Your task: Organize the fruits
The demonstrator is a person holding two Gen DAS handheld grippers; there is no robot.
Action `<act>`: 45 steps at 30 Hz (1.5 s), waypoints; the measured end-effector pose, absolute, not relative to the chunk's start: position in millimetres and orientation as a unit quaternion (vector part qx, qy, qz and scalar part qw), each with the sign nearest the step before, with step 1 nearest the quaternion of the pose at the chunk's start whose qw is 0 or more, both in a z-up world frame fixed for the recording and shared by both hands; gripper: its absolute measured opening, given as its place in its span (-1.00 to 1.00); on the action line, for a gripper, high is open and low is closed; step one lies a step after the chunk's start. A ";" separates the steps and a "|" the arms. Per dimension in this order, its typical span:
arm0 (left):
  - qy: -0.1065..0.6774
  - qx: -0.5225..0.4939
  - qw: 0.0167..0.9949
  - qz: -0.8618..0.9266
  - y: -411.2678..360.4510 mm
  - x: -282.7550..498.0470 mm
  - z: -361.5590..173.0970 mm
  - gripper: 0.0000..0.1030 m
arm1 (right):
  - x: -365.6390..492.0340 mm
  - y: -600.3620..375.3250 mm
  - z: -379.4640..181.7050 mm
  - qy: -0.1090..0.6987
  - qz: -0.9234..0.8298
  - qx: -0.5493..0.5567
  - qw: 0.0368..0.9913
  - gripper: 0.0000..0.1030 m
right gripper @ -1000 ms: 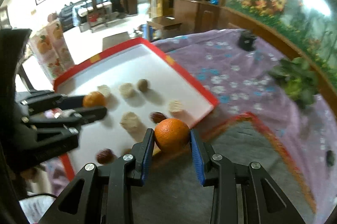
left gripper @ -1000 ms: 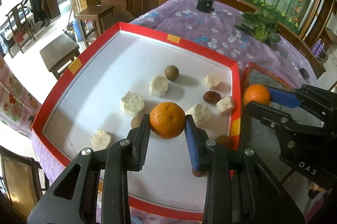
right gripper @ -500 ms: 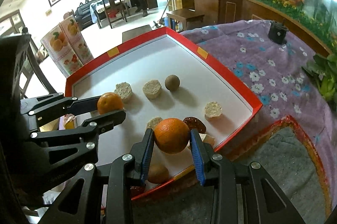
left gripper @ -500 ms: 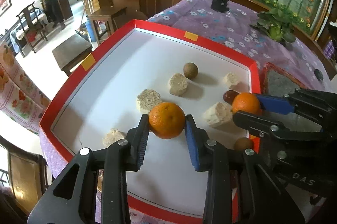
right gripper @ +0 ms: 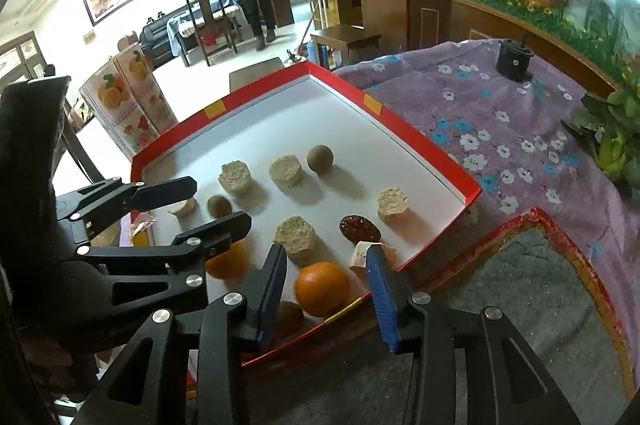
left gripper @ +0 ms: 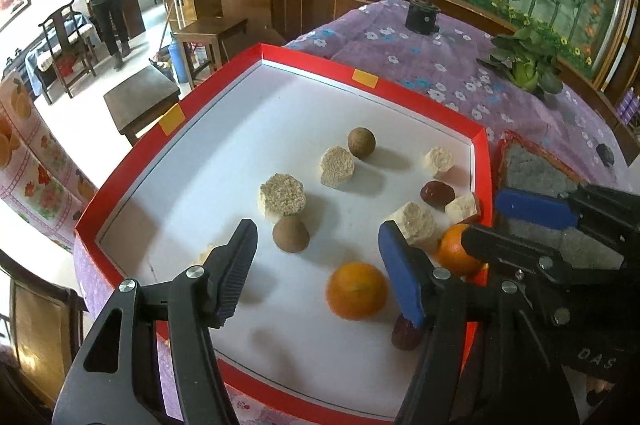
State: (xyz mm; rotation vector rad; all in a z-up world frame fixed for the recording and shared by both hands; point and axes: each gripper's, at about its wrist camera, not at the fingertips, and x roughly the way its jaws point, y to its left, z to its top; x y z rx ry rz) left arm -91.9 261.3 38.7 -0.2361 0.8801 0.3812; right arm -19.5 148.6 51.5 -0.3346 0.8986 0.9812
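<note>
The worktop's purple flowered cloth (right gripper: 500, 129) is carrying a red-rimmed white tray (left gripper: 312, 63) near a grey mat (right gripper: 532, 289). The left tool (left gripper: 316, 261) is hanging wide open over the tray, gripping nothing; one orange (left gripper: 357, 290) is lying on the tray floor between its fingers, nearer the blue one. The right tool (right gripper: 328, 275) is also standing open, a second orange (right gripper: 322, 289) sitting loose between its fingers by the tray's near edge. Pale cakes (left gripper: 282, 194) and brown balls (left gripper: 361, 142) are lying scattered around.

Both wrist views look down, close, along their fingers; both share the red tray (left gripper: 478, 145) (right gripper: 440, 155).
</note>
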 end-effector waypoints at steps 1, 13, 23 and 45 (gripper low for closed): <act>0.422 -0.110 0.880 0.187 260.6 -92.1 39.3 0.24 | -21.6 147.7 52.1 0.412 0.451 -0.154 0.777 -0.23; 0.400 -0.095 0.886 0.214 244.6 -99.9 48.5 0.25 | -35.2 121.7 54.4 0.394 0.403 -0.126 0.816 -0.08; 0.394 -0.088 0.886 0.227 228.7 -106.0 54.7 0.25 | -37.3 98.4 51.9 0.397 0.375 -0.088 0.833 -0.03; 0.386 -0.064 0.894 0.218 187.1 -114.9 58.3 0.24 | -52.0 65.1 51.8 0.393 0.348 -0.077 0.847 0.02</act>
